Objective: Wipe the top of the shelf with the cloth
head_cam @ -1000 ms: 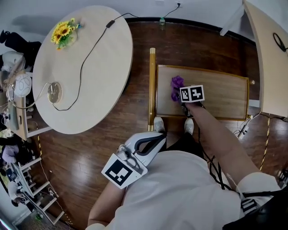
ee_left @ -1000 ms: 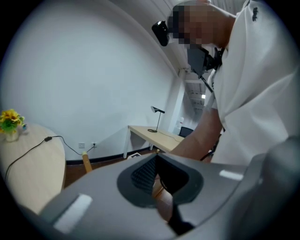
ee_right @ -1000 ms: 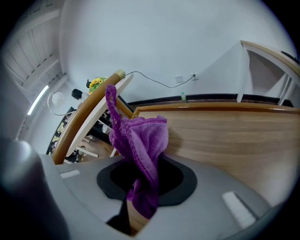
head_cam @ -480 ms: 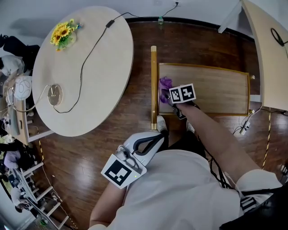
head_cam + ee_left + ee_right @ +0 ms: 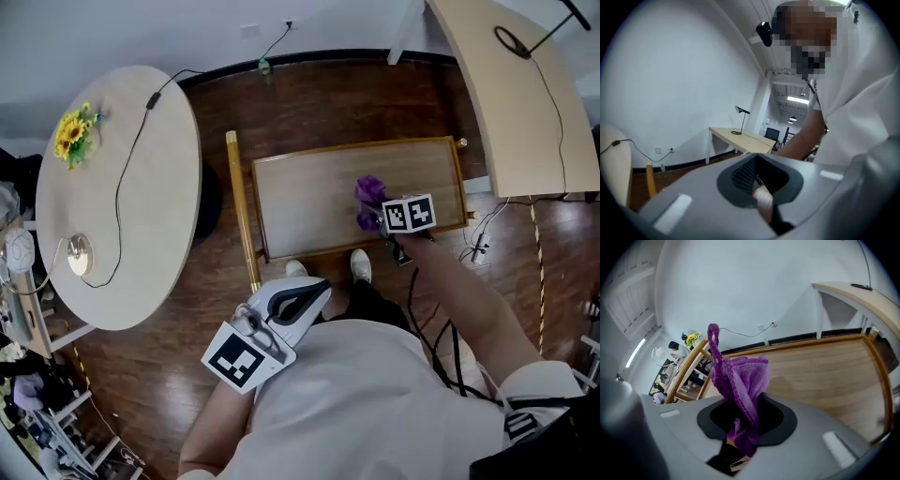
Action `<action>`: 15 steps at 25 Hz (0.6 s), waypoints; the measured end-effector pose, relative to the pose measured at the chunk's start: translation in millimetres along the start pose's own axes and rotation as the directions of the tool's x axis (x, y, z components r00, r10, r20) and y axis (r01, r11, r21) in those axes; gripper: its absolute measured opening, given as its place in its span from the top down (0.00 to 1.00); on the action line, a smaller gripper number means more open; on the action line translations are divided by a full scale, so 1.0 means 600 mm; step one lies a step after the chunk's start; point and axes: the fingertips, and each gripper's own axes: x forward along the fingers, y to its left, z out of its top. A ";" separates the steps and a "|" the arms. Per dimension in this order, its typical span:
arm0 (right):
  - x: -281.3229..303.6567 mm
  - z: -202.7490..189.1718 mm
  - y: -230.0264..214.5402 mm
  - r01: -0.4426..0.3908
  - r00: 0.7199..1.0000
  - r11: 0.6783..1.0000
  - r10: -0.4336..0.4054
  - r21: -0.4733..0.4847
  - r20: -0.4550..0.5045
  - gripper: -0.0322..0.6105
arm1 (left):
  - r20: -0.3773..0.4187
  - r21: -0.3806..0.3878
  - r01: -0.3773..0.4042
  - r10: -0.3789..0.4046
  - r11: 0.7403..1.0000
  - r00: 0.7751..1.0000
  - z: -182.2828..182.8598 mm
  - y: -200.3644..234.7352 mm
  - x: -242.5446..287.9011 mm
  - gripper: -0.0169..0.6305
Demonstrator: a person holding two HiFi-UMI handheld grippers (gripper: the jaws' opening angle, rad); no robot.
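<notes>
The wooden shelf top (image 5: 309, 197) has a raised rim and lies in front of me in the head view. A bunched purple cloth (image 5: 368, 202) rests on its right half. My right gripper (image 5: 382, 217) is shut on the cloth, its marker cube just behind. In the right gripper view the cloth (image 5: 740, 376) rises out of the right gripper (image 5: 740, 439) over the bare shelf top (image 5: 825, 371). My left gripper (image 5: 314, 291) is held against my body, away from the shelf. Seen in its own view, the left gripper (image 5: 761, 201) is shut and holds nothing.
A round pale table (image 5: 112, 187) with sunflowers (image 5: 75, 131), a cable and a lamp base stands to the left. A long desk (image 5: 506, 103) is at the upper right. A wooden rail (image 5: 242, 206) runs along the shelf's left end. Cables (image 5: 478, 244) lie on the floor at right.
My right gripper has swept the cloth from the shelf top's left end to its right half. The head view has shifted. The left gripper stays at my body.
</notes>
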 end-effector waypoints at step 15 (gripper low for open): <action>-0.243 -0.081 -0.468 0.372 0.927 0.925 -0.367 0.072 -0.073 0.79 | -0.073 -0.002 0.054 -0.054 0.999 0.996 0.013 -0.083 0.184 0.95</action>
